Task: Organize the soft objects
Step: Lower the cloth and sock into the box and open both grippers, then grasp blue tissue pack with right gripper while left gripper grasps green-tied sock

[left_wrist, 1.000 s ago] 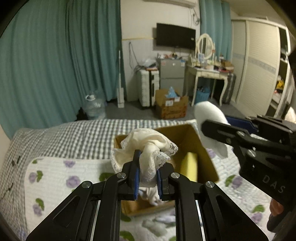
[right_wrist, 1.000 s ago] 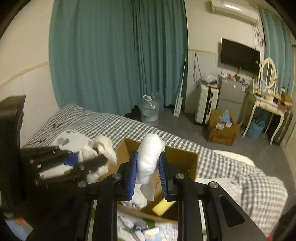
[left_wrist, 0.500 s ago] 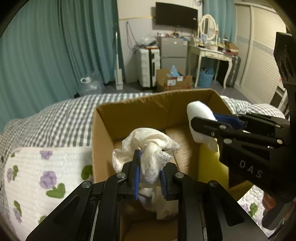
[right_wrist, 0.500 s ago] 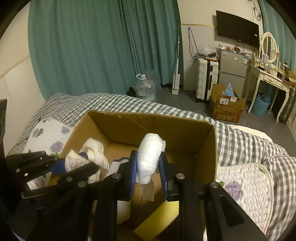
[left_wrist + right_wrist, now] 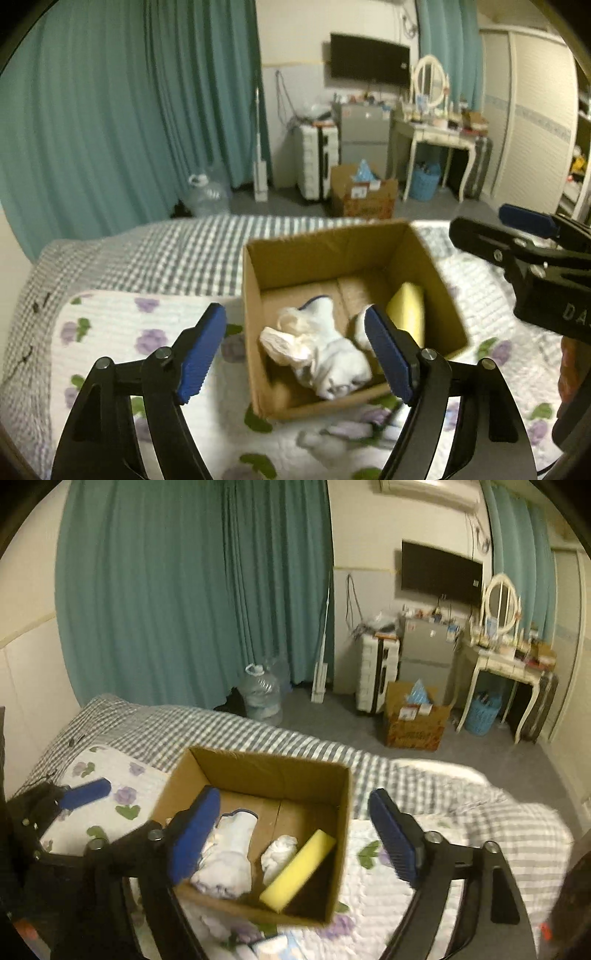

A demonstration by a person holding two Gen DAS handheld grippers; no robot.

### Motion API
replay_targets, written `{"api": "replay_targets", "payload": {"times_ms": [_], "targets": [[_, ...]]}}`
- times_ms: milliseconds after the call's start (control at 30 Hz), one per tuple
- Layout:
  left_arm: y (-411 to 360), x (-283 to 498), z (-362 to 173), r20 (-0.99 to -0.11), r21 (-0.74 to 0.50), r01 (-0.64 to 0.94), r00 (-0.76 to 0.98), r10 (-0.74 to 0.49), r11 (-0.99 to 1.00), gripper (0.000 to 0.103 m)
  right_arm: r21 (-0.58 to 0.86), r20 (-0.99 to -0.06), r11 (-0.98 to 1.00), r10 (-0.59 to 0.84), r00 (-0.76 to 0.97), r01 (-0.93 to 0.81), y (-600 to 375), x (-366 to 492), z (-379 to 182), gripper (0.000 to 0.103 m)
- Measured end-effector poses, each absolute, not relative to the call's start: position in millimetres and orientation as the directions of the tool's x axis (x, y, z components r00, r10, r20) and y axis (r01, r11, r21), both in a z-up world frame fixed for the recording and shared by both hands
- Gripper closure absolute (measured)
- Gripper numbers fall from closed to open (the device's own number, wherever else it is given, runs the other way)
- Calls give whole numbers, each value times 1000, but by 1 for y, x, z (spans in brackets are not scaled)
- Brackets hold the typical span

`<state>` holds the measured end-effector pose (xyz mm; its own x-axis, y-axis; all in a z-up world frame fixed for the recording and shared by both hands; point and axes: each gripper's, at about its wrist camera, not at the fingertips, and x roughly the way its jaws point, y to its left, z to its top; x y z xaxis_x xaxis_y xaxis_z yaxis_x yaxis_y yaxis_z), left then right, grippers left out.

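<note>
A brown cardboard box (image 5: 439,280) (image 5: 343,834) sits on the bed. Inside lie white cloths (image 5: 325,350) (image 5: 229,856), a small white bundle (image 5: 279,851) and a yellow sponge (image 5: 406,310) (image 5: 299,867) leaning in the right corner. My left gripper (image 5: 295,350) is open and empty above the box's near side. My right gripper (image 5: 293,838) is open and empty above the box; it also shows at the right of the left wrist view (image 5: 517,236).
The bed has a floral quilt (image 5: 122,332) and a grey checked cover (image 5: 147,254). Loose white items (image 5: 354,432) lie on the quilt in front of the box. Beyond are teal curtains, a water jug (image 5: 260,698), a floor box (image 5: 413,720) and a dressing table (image 5: 506,664).
Both grippers opened and let go of their white cloths, which now lie in the box. Both grippers rose and drew back from the box.
</note>
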<state>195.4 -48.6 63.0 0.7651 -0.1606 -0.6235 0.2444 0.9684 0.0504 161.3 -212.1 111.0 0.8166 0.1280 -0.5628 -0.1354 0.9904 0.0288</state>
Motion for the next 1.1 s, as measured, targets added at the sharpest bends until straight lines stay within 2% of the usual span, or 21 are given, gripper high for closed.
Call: {"api": "replay_targets", "payload": {"times_ms": [33,100,133,233,400,500,700,900,1033,1100], "targets": [[-48,185,73,-613,47,250,771,-170,967,25,18,-560,991,123,819,-136,-210,153,120,8],[-46,165,90,-595,49,251,785,-174,967,22,-14,-558,992,95,825,-125,-210,128,143,7],[-46,154,99,-586,50,252,791,-175,967,14,-26,-555,993,83,828,-117,-211,117,152,5],[-42,125,120,-548,40,253,814,-190,967,0,-51,-548,994,56,835,-100,-213,86,174,0],[-37,83,139,-507,42,275,834,-217,961,0,-104,-527,990,25,849,-94,-212,42,190,0],[-38,71,132,-498,39,269,840,-214,962,0,-103,-516,990,33,856,-100,-214,25,187,0],[-37,80,79,-515,-27,216,834,-198,976,0,-81,-527,994,14,850,-67,-222,31,144,0],[-55,121,8,-610,-26,158,780,-141,987,0,-82,-600,994,11,800,-76,-225,76,62,0],[-60,128,-42,-652,11,185,746,-133,983,0,-86,-653,993,9,757,-86,-230,92,-1,0],[-61,130,-61,-682,25,185,721,-118,982,0,-56,-722,993,28,691,-99,-233,99,-38,3]]}}
